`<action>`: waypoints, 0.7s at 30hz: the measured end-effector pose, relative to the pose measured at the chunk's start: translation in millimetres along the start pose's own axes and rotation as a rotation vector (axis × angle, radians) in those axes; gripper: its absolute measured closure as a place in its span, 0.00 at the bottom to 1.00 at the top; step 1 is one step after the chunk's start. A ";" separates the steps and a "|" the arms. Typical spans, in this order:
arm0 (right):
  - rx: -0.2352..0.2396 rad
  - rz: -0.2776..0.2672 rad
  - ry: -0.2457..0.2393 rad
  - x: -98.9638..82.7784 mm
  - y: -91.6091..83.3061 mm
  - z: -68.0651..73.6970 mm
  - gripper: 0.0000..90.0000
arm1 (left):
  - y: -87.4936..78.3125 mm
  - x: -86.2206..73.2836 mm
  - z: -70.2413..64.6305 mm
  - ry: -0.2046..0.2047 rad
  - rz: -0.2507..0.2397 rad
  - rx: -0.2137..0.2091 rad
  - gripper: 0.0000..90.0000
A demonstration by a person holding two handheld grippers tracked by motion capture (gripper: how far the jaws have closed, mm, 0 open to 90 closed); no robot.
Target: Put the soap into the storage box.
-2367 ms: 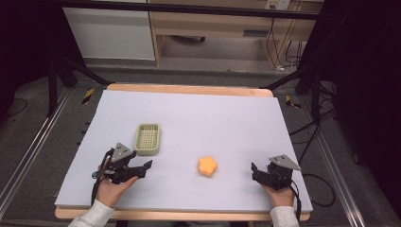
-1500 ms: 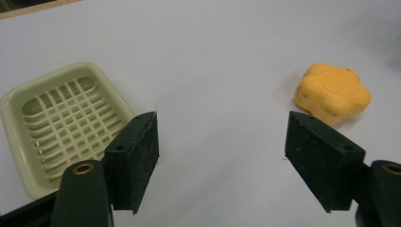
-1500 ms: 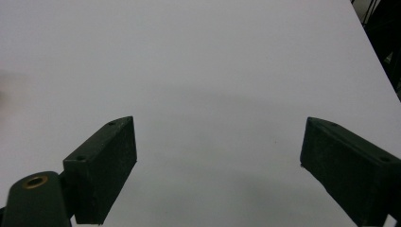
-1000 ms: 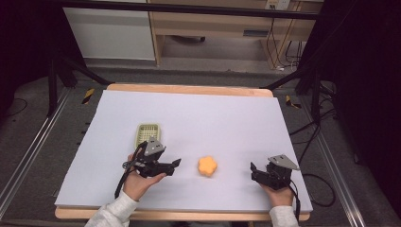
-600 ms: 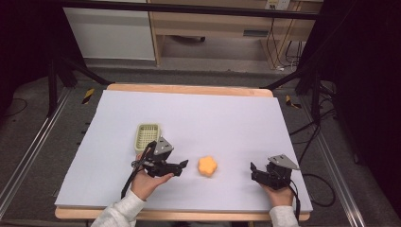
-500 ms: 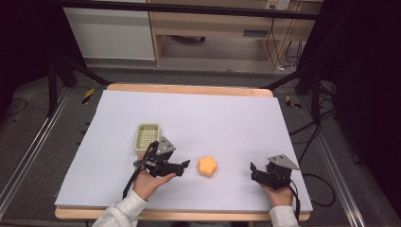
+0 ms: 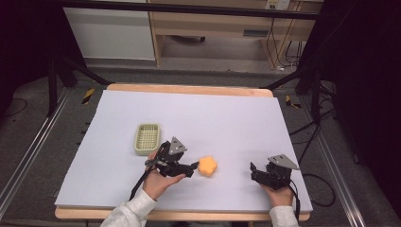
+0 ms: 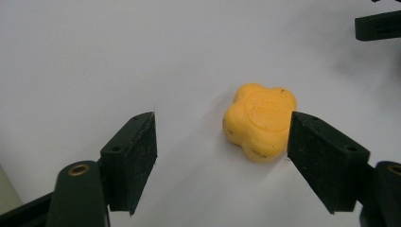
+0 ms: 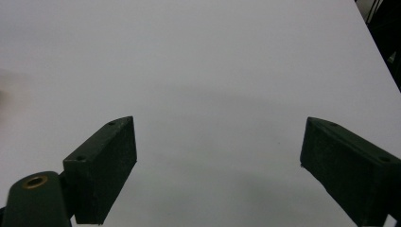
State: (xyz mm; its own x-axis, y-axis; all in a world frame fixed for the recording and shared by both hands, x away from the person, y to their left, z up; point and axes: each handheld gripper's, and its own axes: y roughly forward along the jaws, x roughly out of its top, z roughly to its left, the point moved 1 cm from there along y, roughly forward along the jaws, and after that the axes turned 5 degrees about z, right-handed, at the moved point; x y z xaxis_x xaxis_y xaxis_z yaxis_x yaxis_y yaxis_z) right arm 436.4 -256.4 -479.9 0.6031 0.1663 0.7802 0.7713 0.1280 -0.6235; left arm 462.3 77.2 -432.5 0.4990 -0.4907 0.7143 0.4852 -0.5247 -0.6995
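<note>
Left claw (image 7: 195,166): wide open, holding nothing, low over the bench, aimed at the orange piece.
Left claw, own view (image 8: 220,156): two black jaws set far apart; the jaw at the right of this view just beside the orange piece or touching it, cannot tell which; the other jaw well apart from it.
Orange flower-shaped plastic piece (image 7: 207,165): flat on the bench, near the front middle, just ahead of the left claw's tips; partly between the jaws in the left gripper view (image 8: 259,120), close to one side.
Right claw (image 7: 252,170): open wide, holding nothing, at the front right of the bench, well apart from the orange piece.
Right claw, own view (image 9: 218,172): bare bench surface between the jaws.
Pale green rectangular plastic basket (image 7: 147,139): behind the left hand, near it.
White-covered bench with wooden edge (image 7: 227,109): carrying the orange piece and the basket.
</note>
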 end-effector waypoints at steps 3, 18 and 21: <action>0.001 0.000 0.001 0.0 0.0 0.0 0.13 | 4.2 1.5 -3.4 0.003 0.006 -0.004 0.27; 0.002 0.003 -0.001 0.0 0.3 0.3 0.13 | 25.2 7.9 -17.0 0.032 0.050 -0.015 0.26; 0.004 0.001 0.001 -0.1 0.2 0.5 0.13 | 28.4 10.2 -18.8 0.033 0.059 -0.019 0.25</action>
State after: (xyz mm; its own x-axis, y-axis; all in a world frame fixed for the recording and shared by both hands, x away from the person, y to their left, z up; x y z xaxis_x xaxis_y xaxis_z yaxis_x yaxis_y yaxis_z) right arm 436.4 -255.9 -480.1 0.6044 0.1651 0.7794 0.7698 0.1312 -0.6247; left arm 467.7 44.2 -444.6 0.5024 -0.5434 0.6726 0.4421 -0.5071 -0.7399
